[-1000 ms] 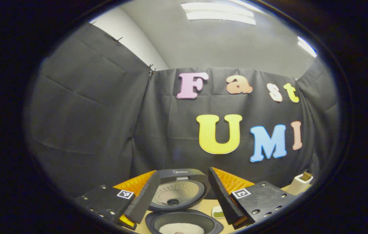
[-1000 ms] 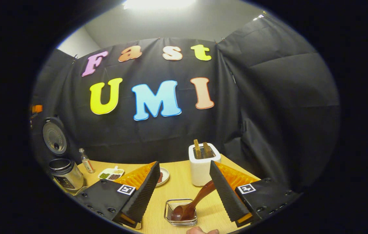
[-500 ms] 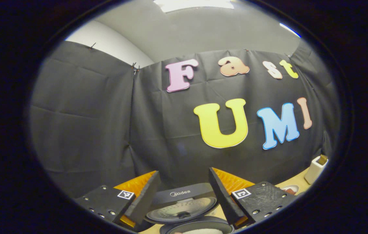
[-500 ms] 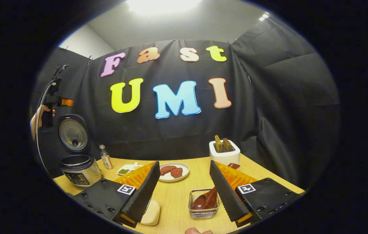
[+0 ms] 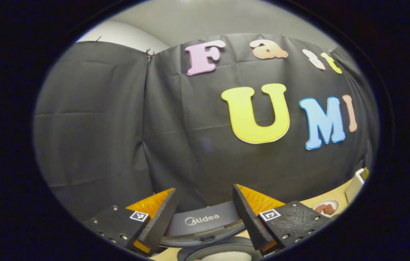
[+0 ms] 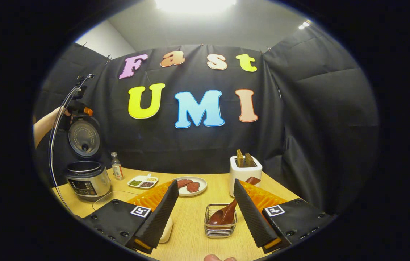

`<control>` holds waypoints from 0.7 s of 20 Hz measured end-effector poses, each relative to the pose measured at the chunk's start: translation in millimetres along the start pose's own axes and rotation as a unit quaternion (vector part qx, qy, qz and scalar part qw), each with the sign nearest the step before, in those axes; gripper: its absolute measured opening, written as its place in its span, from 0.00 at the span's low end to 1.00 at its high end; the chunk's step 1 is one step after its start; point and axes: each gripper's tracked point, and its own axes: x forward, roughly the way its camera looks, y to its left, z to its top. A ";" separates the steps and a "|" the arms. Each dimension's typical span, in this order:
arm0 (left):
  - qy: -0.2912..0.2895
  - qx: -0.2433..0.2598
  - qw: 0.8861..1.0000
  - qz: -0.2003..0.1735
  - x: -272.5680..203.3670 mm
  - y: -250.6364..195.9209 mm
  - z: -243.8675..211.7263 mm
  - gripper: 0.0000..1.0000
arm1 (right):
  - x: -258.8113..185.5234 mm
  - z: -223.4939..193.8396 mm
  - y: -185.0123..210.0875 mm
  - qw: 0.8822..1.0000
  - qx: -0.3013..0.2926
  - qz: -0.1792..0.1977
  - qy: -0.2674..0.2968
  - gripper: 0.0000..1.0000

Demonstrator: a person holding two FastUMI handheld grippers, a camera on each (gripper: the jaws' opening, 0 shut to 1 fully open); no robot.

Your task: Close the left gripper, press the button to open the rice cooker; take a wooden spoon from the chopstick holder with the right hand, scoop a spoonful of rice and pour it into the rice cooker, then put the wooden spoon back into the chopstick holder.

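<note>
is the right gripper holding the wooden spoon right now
No, the right gripper is open and the wooden spoon rests in the wire basket.

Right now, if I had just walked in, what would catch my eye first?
Probably the rice cooker at the table's far left, its lid standing wide open with a hand holding a hand-held gripper behind it. Nearer, a wooden spoon rests bowl-down in a small wire basket, between the open fingers of the right hand-held gripper.

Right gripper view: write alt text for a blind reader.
The open right gripper hovers over a wooden table, with a wooden spoon resting in a wire basket ahead. At far left stands an open rice cooker.
</note>
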 end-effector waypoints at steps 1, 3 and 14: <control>-0.002 0.001 1.000 -0.001 1.0 -1.6 -2.4 0.94 | 1.5 -3.4 1.4 1.000 0.005 0.005 0.005 0.98; -0.006 0.003 1.000 0.001 -3.9 -3.7 -3.5 0.94 | 2.9 -12.6 -0.7 1.000 0.015 0.007 0.015 0.98; -0.014 0.014 1.000 -0.009 -114.3 -51.8 -54.6 0.94 | 6.1 -38.5 14.0 0.998 -0.007 0.044 0.037 0.98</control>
